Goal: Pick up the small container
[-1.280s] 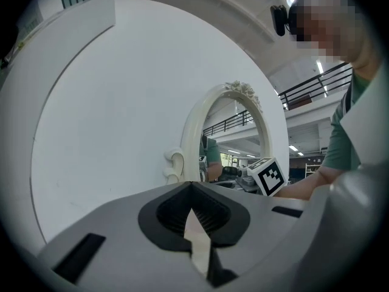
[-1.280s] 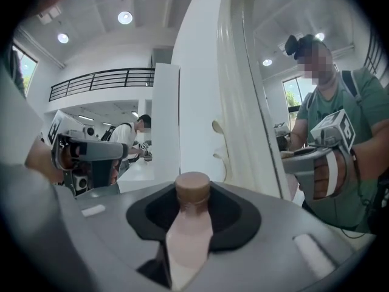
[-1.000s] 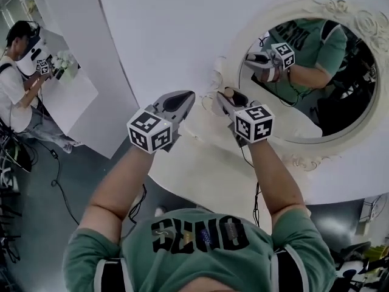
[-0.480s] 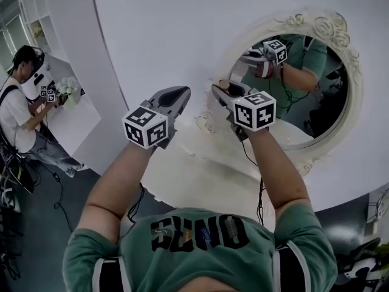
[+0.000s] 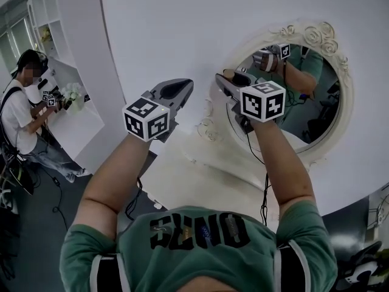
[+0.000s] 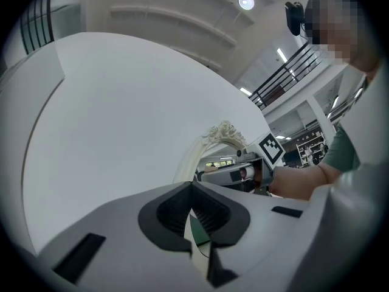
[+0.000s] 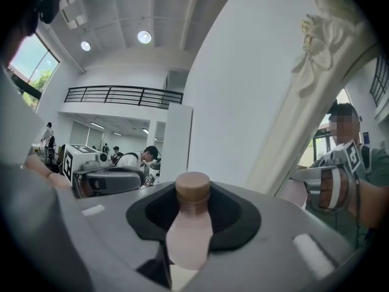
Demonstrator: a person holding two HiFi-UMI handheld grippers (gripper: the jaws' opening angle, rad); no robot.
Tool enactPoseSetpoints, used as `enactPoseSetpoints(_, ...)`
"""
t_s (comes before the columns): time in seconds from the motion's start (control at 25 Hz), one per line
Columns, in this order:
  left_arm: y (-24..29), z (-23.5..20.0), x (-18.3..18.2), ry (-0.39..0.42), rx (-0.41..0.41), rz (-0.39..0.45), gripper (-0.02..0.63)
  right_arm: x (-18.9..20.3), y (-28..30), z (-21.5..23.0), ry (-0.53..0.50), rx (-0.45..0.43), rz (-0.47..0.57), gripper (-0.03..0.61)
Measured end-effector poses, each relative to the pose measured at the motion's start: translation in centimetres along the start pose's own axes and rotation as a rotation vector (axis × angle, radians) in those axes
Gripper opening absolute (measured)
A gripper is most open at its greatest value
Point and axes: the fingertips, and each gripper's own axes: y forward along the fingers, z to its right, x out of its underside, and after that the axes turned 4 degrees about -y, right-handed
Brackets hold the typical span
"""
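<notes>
One small container [image 7: 189,227] clamped in right gripper [image 5: 232,81] jaws beside mirror frame [image 5: 307,34]; left gripper [image 5: 181,89] jaws together.

Worktop: a cream worktop [image 5: 189,176] is lying below the arms, running up to an ornate mirror frame [image 5: 209,124] at its back edge.
Side worktop: a white one [image 5: 76,123] at the left is carrying white flowers [image 5: 72,92].
Floor: dark floor [image 5: 36,236] is carrying a black cable [image 5: 56,194].
</notes>
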Motion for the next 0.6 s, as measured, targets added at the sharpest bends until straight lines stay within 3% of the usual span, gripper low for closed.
enactPoseSetpoints(0.24, -0.2, 0.1, -2.4, 0.019, -0.001, 0.022, 0.003, -3.2, -0.4, -0.8, -0.016, -0.021, 0.033, 0.136)
enactPoseSetpoints(0.6, -0.9, -0.2, -3.3, 0.02, -0.01, 0.029, 0.003, -4.6, -0.8, -1.3, -0.031, -0.029, 0.047, 0.137)
